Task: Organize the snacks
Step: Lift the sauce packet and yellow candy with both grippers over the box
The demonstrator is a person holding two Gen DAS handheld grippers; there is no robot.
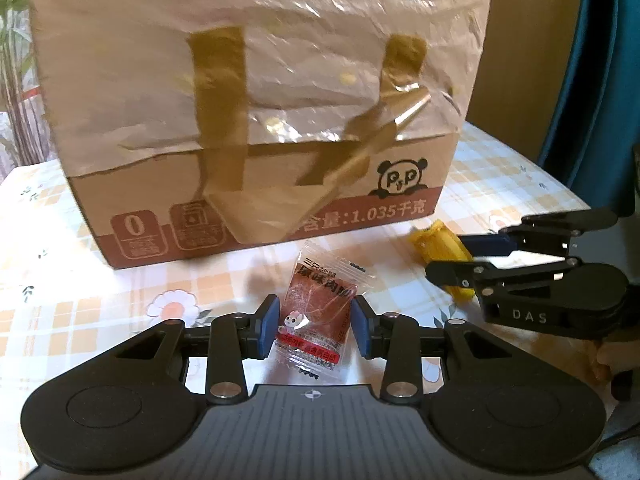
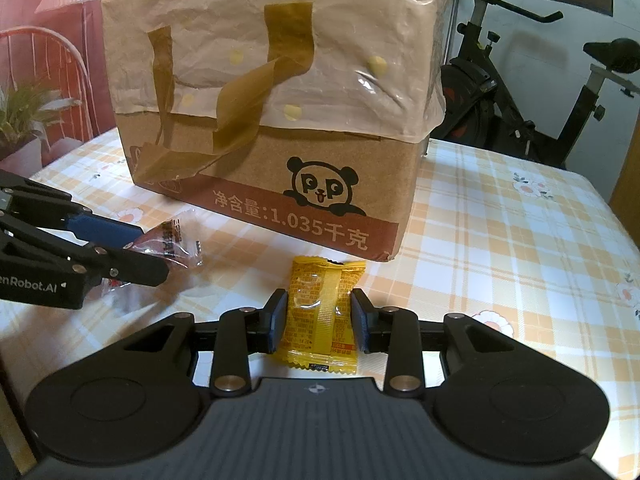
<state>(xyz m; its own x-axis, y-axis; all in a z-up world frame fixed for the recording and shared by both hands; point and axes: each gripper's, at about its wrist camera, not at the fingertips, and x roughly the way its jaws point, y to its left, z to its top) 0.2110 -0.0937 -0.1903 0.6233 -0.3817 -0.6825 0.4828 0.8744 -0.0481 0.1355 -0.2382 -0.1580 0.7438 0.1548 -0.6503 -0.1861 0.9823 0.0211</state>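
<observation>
Both snacks are picked up but not yet stowed: the left gripper [image 1: 314,326] pinches a clear-wrapped red meat snack packet [image 1: 320,312], and the right gripper [image 2: 319,322] is clamped on a yellow foil snack packet [image 2: 322,312]. The tall cardboard box under a plastic bag [image 2: 272,92], at the far side of the checked tabletop [image 2: 500,220], is probably where they go.

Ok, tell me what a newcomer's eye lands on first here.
The big cardboard box with a panda logo, its top wrapped in crinkled plastic and brown tape, stands on the checked tablecloth behind everything. In front of it each gripper grips a snack: the right gripper a yellow packet, the left gripper a clear red packet.
</observation>
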